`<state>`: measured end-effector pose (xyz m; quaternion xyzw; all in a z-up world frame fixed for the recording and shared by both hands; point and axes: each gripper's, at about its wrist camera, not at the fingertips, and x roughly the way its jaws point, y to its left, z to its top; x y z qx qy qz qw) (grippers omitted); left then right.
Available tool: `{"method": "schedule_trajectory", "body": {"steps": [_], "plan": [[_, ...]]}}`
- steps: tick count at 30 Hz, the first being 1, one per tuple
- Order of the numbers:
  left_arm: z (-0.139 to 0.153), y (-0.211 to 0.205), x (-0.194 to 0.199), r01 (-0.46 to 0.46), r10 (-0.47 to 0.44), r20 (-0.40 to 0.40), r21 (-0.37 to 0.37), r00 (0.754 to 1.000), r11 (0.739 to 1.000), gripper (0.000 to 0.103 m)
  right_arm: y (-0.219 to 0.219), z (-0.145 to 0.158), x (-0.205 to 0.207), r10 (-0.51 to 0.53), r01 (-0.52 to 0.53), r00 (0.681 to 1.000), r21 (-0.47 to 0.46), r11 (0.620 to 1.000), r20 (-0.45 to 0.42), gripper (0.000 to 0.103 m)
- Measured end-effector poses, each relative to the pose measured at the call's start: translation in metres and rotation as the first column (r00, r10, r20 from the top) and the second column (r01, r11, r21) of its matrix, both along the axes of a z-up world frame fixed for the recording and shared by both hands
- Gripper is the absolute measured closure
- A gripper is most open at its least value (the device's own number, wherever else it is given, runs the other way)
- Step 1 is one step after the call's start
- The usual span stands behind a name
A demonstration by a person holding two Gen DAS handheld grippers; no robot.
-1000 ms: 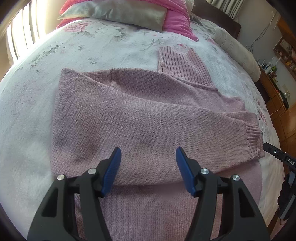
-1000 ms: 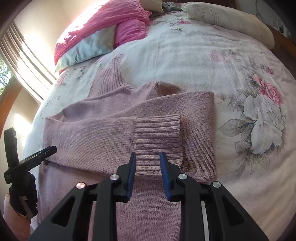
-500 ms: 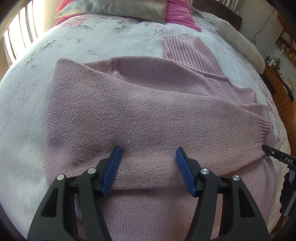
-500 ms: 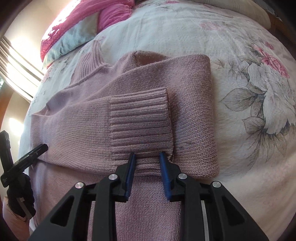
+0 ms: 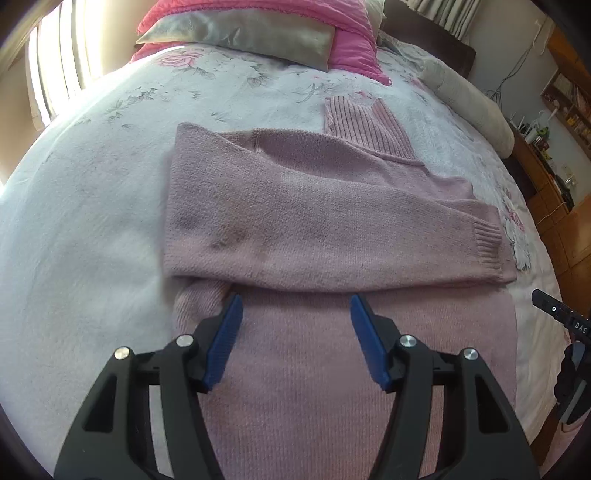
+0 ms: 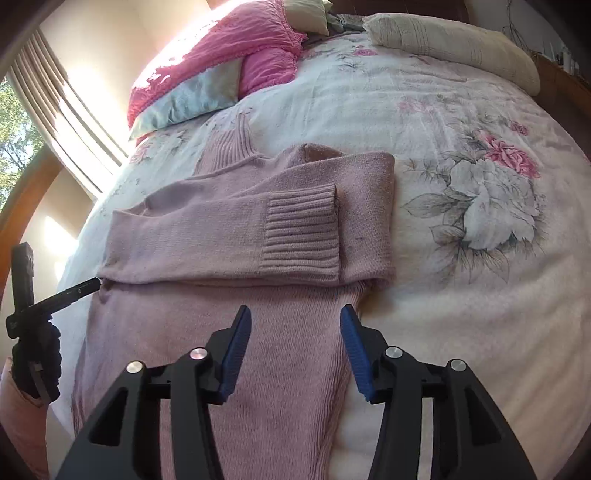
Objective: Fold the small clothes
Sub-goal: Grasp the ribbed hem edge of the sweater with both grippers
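A mauve knitted sweater (image 5: 325, 221) lies flat on the bed, with both sleeves folded across the chest and a ribbed turtleneck (image 5: 362, 122) pointing away. The ribbed cuff (image 6: 303, 236) of the top sleeve rests near the sweater's right side. My left gripper (image 5: 295, 332) hovers open above the sweater's body, just below the folded sleeves, holding nothing. My right gripper (image 6: 293, 343) is open too, over the lower body (image 6: 288, 350) near its right edge, short of the cuff.
The sweater lies on a white floral bedspread (image 6: 461, 192). Pink and grey pillows (image 5: 258, 33) and a cream bolster (image 6: 450, 48) lie at the far end. A wooden cabinet (image 5: 554, 206) stands beyond the bed's right side. A window with blinds (image 6: 40, 110) is at the left.
Both grippers have drawn back from the folded sleeves toward the sweater's lower body. The right gripper, nearly shut close to the cuff before, now stands open and empty.
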<state>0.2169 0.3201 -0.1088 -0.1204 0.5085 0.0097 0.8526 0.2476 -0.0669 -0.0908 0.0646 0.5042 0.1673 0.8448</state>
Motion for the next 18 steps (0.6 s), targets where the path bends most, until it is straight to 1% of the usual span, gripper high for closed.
{"method": "schedule_trajectory", "body": {"steps": [3, 5, 8, 11, 15, 16, 18], "plan": [[0.003, 0.014, -0.050, -0.007, 0.007, -0.019, 0.024, 1.000, 1.000, 0.042, -0.011, -0.002, -0.051, 0.029, -0.029, 1.000, -0.019, 0.999, -0.007, 0.050], [0.002, 0.024, -0.083, -0.018, 0.020, -0.038, 0.064, 0.999, 0.998, 0.041, -0.015, -0.008, -0.086, 0.051, -0.052, 0.998, -0.038, 0.998, -0.023, 0.046], [-0.003, 0.038, -0.131, -0.023, 0.030, -0.077, 0.088, 0.997, 0.996, 0.039, -0.018, -0.019, -0.138, 0.078, -0.082, 0.995, -0.059, 0.995, -0.056, 0.042], [-0.013, 0.045, -0.175, -0.039, 0.050, -0.122, 0.090, 0.991, 0.995, 0.038, -0.026, -0.029, -0.182, 0.056, -0.063, 0.995, -0.081, 0.995, -0.086, 0.041], [-0.017, 0.043, -0.219, -0.037, 0.049, -0.127, 0.096, 0.991, 0.995, 0.037, -0.038, -0.044, -0.221, 0.011, -0.017, 0.989, -0.043, 0.999, -0.146, 0.041], [-0.017, 0.041, -0.226, -0.030, 0.041, -0.130, 0.089, 0.991, 0.996, 0.034, -0.039, -0.048, -0.227, 0.008, -0.015, 0.987, -0.043, 0.999, -0.161, 0.041], [-0.019, 0.035, -0.237, -0.013, 0.021, -0.137, 0.065, 0.990, 0.998, 0.034, -0.040, -0.054, -0.239, 0.003, -0.012, 0.983, -0.052, 0.999, -0.184, 0.041]]}}
